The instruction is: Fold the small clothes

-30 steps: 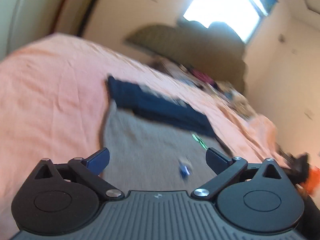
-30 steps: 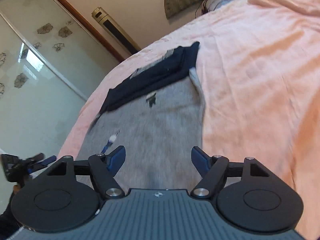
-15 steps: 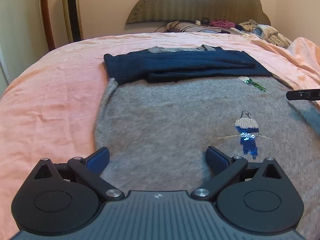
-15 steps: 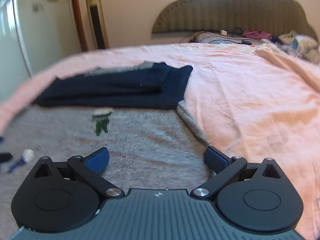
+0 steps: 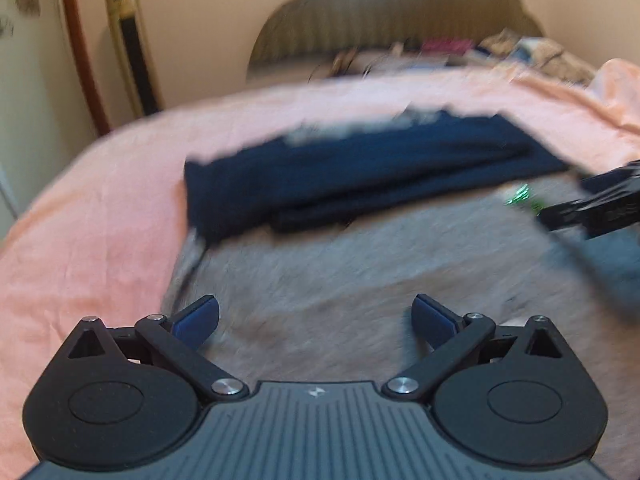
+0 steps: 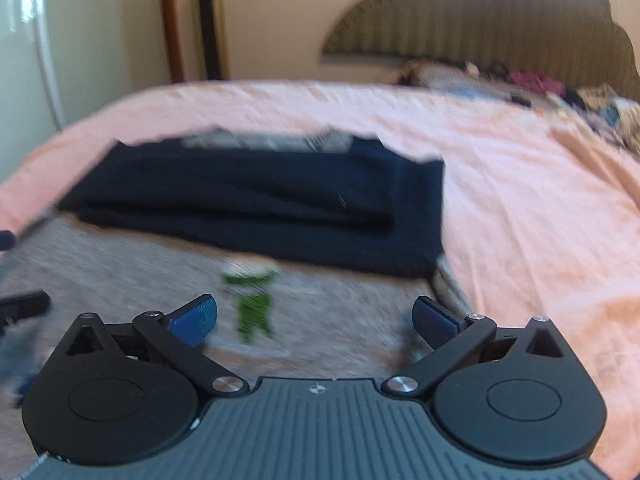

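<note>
Left wrist view: left gripper (image 5: 315, 316) and right gripper (image 6: 315, 316) both spread over grey sweater (image 5: 340, 280).

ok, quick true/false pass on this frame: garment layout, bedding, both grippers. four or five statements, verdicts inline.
1. Both grippers have open jaws with nothing between the pads. True: left gripper and right gripper hold no cloth.
2. The navy fabric lies folded at the far end of the grey sweater. True.
3. The bedsheet is white. False: it is pink.
4. The grey sweater is already folded in half. False: it lies spread flat beneath both grippers.
5. A green patch sits on the grey sweater. True.
</note>
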`<state>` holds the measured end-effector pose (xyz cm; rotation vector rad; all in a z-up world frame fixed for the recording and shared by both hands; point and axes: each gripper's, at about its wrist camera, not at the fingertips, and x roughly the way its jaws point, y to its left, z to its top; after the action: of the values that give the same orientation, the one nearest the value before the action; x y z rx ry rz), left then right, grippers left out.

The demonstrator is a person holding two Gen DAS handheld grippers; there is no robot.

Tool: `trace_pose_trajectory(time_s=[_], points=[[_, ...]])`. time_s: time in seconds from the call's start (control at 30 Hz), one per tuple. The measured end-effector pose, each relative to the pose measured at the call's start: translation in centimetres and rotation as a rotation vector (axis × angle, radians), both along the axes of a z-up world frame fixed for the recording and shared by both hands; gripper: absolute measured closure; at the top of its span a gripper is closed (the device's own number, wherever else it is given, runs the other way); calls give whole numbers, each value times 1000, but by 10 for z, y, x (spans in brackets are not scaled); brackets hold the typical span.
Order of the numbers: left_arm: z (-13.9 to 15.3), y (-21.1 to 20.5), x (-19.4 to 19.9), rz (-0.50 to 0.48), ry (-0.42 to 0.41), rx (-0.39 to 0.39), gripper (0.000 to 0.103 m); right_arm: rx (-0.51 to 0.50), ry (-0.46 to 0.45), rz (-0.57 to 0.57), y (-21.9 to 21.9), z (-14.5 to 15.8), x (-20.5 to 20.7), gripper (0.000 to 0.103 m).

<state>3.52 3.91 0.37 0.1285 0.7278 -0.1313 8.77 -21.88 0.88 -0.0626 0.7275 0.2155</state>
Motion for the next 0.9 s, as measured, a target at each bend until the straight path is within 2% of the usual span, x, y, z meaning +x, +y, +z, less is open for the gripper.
trace_pose_trajectory(time_s=[0.03,0.07,0.1,0.17,0.23,0.33,0.47,0.53,0.57,0.6,0.67,0.77,0.83,0.9], points=[[-1,16,2,7,24,-86,0,39,0,7,-10,-1,-2,0],[1,25,0,19,20,-83,0,70,-4,-12,-20,0,-4,0],[-2,31,0,43,13,-30,0,77,-6,-22,-28,0,-6,0],[-1,45,-3,31,16,-75,0,123,-8,-14,-38,0,-7,0],[-2,41,-5,23,15,-39,0,72,-4,-8,-30,0,-7,0],[5,28,-18,78,-7,24,0,-28,-13,-47,-10,8,-17,1],[15,17,-55,-30,5,-61,0,49,-14,66,7,18,-52,0],[9,9,-69,-91,28,-30,0,-9,29,101,17,8,-62,0],[1,7,-76,-103,25,16,0,-41,-5,118,17,4,-70,0],[0,13,-83,-101,-6,12,0,-37,-14,125,12,3,-75,0],[4,28,-86,-65,22,17,0,-31,8,108,-7,6,-81,0],[7,50,-101,18,14,63,0,-30,19,33,-36,11,-96,0],[14,54,-111,67,27,40,0,-41,44,-56,-38,19,-106,0],[24,44,-123,54,24,-40,0,47,25,-12,-27,29,-122,0]])
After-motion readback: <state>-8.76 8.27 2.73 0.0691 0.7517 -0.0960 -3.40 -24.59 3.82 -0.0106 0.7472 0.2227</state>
